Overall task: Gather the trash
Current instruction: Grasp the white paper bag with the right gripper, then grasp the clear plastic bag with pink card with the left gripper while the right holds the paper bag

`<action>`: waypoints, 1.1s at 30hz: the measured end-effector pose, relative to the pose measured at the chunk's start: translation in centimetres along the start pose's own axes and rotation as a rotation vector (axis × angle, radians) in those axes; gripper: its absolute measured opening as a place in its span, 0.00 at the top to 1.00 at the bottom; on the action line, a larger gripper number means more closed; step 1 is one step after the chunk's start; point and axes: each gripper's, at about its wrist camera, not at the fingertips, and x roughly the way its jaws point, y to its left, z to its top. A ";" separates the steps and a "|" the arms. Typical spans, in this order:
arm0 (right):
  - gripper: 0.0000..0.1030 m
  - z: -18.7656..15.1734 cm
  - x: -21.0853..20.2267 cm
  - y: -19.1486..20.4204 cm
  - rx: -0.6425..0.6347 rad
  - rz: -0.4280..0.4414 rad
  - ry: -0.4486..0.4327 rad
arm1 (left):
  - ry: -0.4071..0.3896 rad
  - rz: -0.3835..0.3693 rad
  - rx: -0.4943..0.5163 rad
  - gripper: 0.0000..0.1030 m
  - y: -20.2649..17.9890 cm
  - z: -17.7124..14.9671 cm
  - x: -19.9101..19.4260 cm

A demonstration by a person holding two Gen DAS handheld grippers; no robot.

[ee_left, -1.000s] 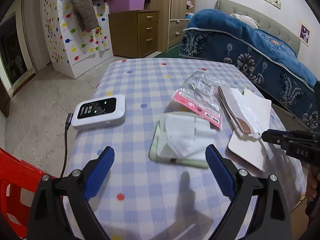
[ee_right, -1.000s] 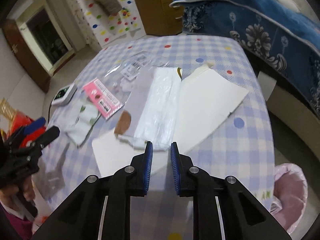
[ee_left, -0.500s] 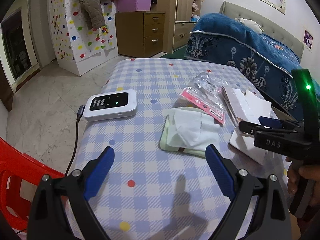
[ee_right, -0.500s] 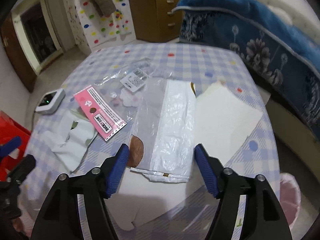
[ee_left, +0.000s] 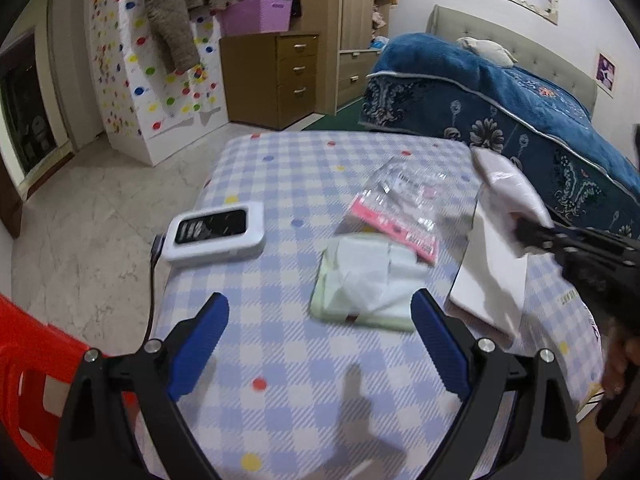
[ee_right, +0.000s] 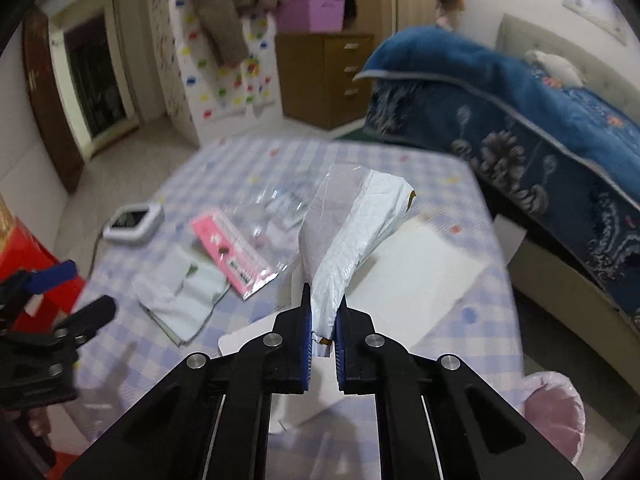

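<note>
My right gripper (ee_right: 322,332) is shut on a white and grey plastic mailer bag (ee_right: 352,224) and holds it lifted above the checked table; it also shows in the left wrist view (ee_left: 506,188). On the table lie a pink-labelled clear packet (ee_left: 394,216), a folded white tissue pack (ee_left: 366,280) and a white card sheet (ee_left: 490,280). My left gripper (ee_left: 320,344) is open and empty, just short of the tissue pack.
A white device with a cable (ee_left: 216,234) lies at the table's left edge. A pink-lined bin (ee_right: 554,408) stands on the floor at the right of the table. A red chair (ee_left: 28,360) is at the left. A blue bed (ee_left: 520,112) is behind.
My right gripper opened, then shut on the mailer bag and lifted it off the table. My left gripper stayed open and shifted slightly.
</note>
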 end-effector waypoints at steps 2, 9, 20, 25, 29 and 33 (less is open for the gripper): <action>0.92 0.0 -0.9 -1.0 0.010 0.006 -0.005 | -0.005 -0.005 0.018 0.13 -0.6 0.8 0.6; 0.91 -2.3 1.7 -1.8 0.003 0.019 0.088 | 0.039 -0.048 0.038 0.23 -2.1 3.8 5.0; 0.91 -4.2 2.9 -2.1 -0.006 0.023 0.091 | 0.146 -0.079 0.029 0.46 -2.1 5.1 10.5; 0.91 -4.1 2.9 -2.4 0.011 0.038 0.090 | 0.138 -0.122 0.031 0.84 -2.5 5.3 10.6; 0.91 -3.8 3.2 -2.6 0.025 0.041 0.101 | 0.092 -0.193 0.033 1.00 -3.4 5.5 8.9; 0.91 -3.6 2.3 -2.8 0.045 0.046 0.089 | 0.048 -0.160 0.018 0.65 -3.9 5.9 7.2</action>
